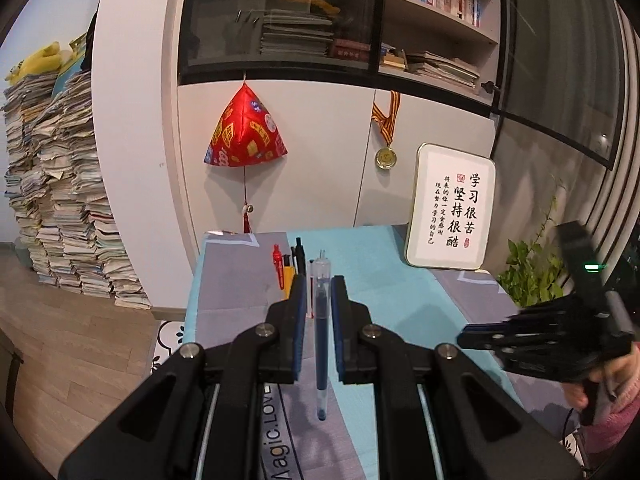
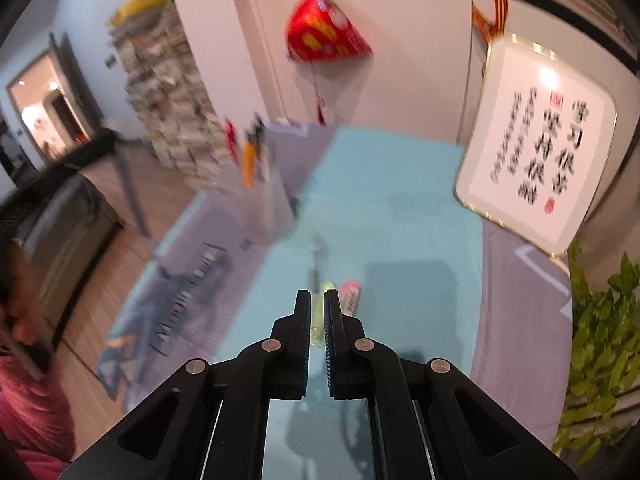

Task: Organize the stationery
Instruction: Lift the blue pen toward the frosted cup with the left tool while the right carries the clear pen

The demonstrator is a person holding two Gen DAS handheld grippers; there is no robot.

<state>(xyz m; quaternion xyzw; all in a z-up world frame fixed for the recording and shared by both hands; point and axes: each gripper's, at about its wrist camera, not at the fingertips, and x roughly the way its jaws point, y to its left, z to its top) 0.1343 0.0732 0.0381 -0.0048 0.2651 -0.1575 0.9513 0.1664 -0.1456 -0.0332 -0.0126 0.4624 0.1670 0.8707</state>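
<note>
- A blue pen is held upright-along between the fingers of the left gripper, raised above the counter.
- Behind it, a pen holder with several pens is seen on the counter.
- The right gripper is closed narrow on a pale yellowish pen; a pink eraser lies just beside it.

the framed sign leaning on the wall reads in big brush characters "学习很苦 坚持很酷", with smaller lines beside them, "将来的你一定会感谢 现在努力学习的自己", and two red seals too small for me to read. the cloth on my tabletop carries "magic.love" along its edge.
</note>
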